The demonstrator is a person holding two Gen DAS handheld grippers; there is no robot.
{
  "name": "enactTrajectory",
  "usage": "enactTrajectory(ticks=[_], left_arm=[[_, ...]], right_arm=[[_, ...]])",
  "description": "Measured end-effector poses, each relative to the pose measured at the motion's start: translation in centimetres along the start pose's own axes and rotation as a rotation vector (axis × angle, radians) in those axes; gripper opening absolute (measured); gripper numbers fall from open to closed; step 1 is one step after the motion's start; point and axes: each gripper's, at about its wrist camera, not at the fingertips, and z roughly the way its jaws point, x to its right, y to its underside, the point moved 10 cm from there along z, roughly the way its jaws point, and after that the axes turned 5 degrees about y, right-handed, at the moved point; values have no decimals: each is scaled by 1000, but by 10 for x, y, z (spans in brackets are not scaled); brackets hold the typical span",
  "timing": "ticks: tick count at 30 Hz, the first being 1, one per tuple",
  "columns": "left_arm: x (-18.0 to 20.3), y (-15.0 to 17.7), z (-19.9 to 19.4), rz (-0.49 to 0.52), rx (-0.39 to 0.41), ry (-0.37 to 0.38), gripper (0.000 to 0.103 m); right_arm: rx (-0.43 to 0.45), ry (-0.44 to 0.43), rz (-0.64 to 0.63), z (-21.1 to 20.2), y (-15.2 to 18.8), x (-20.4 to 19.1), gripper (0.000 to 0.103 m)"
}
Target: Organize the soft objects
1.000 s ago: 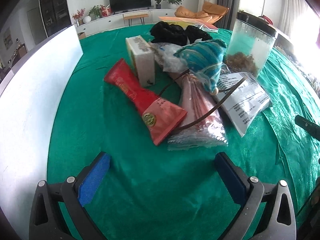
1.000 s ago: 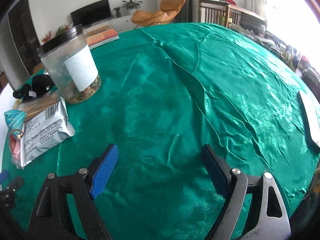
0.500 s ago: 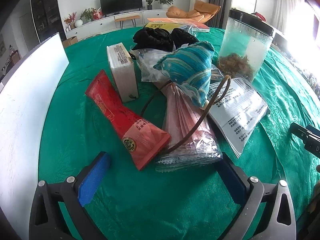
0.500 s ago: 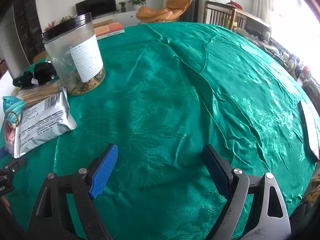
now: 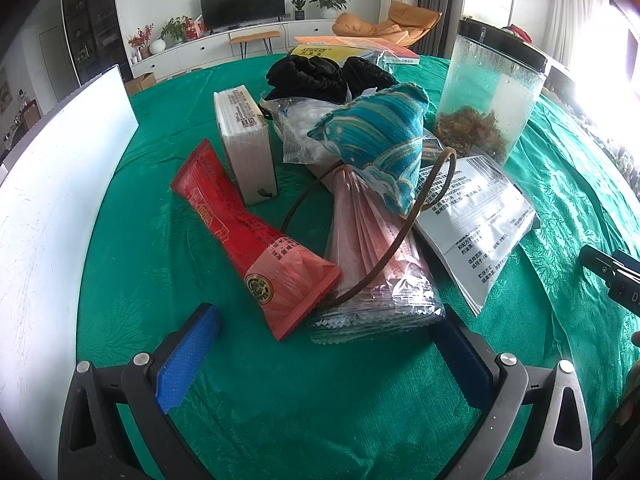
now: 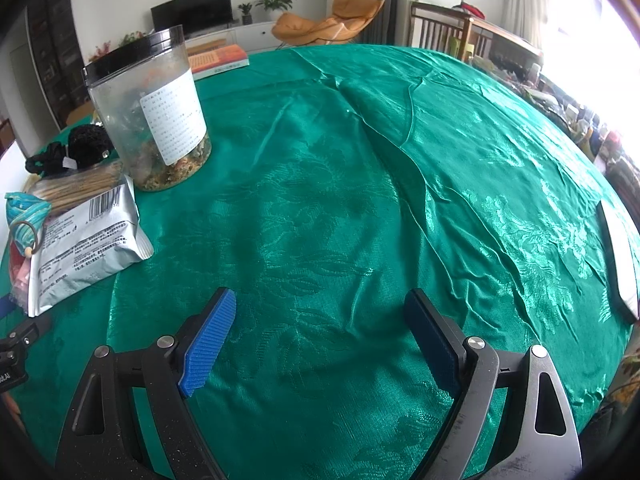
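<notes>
The left tongs point(image 5: 324, 350) stand wide apart and empty just short of the heap, the red packet point(image 5: 248, 236) and the clear pink packet point(image 5: 372, 256) lying between their tips. This looks like the approach to a first pick. The teal fabric pouch point(image 5: 380, 148), probably the soft thing wanted, sits atop the heap toward the desk point(image 5: 280, 420) middle. The right tongs point(image 6: 320, 332) hang apart over bare cloth. Next, the left tongs must reach over the packets and close on the pouch.
</notes>
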Motion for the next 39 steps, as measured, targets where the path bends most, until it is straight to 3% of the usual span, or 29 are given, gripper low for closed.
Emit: enactTrajectory(ticks=[19, 23, 39], left_arm=[[1, -7, 5, 31, -27, 19, 103], [3, -9, 5, 35, 8, 16, 103], [4, -9, 6, 32, 8, 18, 103]], right_arm=[[0, 0, 0, 0, 0, 0, 89], [0, 0, 0, 0, 0, 0, 89], [0, 0, 0, 0, -1, 0, 89]])
